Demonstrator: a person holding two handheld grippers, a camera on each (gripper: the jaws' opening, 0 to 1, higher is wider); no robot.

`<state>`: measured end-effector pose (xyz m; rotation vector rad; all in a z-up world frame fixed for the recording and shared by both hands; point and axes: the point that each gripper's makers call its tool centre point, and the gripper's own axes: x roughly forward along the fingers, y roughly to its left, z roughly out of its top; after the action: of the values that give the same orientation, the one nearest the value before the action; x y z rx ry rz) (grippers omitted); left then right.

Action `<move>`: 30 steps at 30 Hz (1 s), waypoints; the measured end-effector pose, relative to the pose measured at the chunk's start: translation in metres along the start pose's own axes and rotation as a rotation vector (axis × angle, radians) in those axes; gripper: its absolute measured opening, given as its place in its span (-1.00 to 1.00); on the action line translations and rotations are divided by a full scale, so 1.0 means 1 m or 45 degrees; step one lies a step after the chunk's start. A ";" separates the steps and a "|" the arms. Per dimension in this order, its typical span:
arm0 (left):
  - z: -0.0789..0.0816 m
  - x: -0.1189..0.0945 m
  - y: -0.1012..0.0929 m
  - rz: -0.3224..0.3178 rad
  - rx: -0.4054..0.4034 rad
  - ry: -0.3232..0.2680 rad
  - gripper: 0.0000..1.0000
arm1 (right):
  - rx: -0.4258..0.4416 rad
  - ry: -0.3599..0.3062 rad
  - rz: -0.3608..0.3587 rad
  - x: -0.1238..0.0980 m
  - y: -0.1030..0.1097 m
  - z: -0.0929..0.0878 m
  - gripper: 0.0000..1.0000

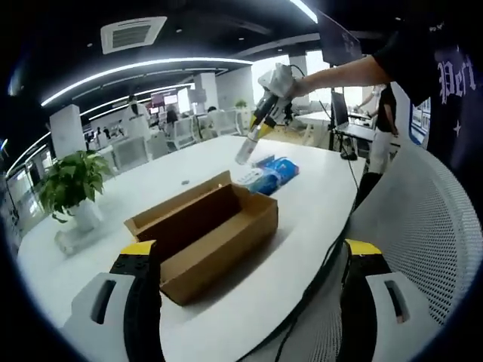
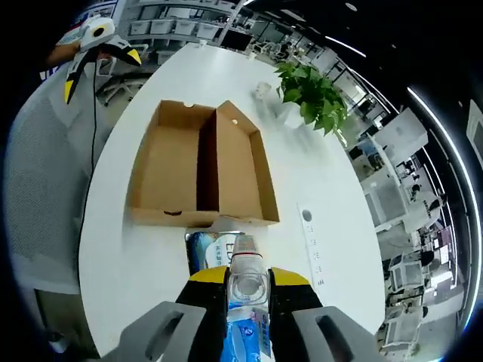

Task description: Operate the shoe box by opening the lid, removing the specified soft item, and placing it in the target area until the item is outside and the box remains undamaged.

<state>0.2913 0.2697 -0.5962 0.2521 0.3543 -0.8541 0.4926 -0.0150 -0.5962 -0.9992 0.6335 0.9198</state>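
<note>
On the white table (image 1: 302, 226), an open shoe box (image 1: 207, 237) beside a potted plant (image 1: 72, 185).

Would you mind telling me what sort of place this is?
Most likely an open-plan office: rows of desks and chairs, a ceiling air-conditioning vent, and a potted plant on the white table.
</note>
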 end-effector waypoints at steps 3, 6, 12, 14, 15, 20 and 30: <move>0.003 -0.003 0.002 0.022 -0.012 -0.006 0.98 | -0.017 0.030 0.008 0.006 -0.005 -0.006 -0.71; 0.007 -0.005 0.002 0.037 -0.024 -0.018 0.98 | -0.030 0.054 0.021 0.014 -0.009 -0.010 -0.71; 0.003 -0.003 0.003 0.078 -0.014 -0.001 0.98 | -0.066 0.101 0.036 0.030 -0.019 -0.017 -0.70; 0.004 -0.004 0.004 0.086 -0.010 -0.011 0.98 | -0.070 0.114 0.046 0.035 -0.022 -0.019 -0.70; 0.005 -0.004 0.005 0.090 -0.018 -0.022 0.98 | -0.071 0.116 0.048 0.037 -0.023 -0.019 -0.70; 0.002 -0.004 0.007 0.100 -0.041 -0.024 0.98 | -0.082 0.140 0.068 0.051 -0.024 -0.023 -0.70; -0.002 -0.004 0.010 0.116 -0.052 -0.002 0.98 | -0.134 0.227 0.120 0.079 -0.027 -0.045 -0.70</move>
<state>0.2968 0.2795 -0.5958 0.2276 0.3559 -0.7568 0.5524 -0.0342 -0.6666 -1.1622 0.7939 0.9615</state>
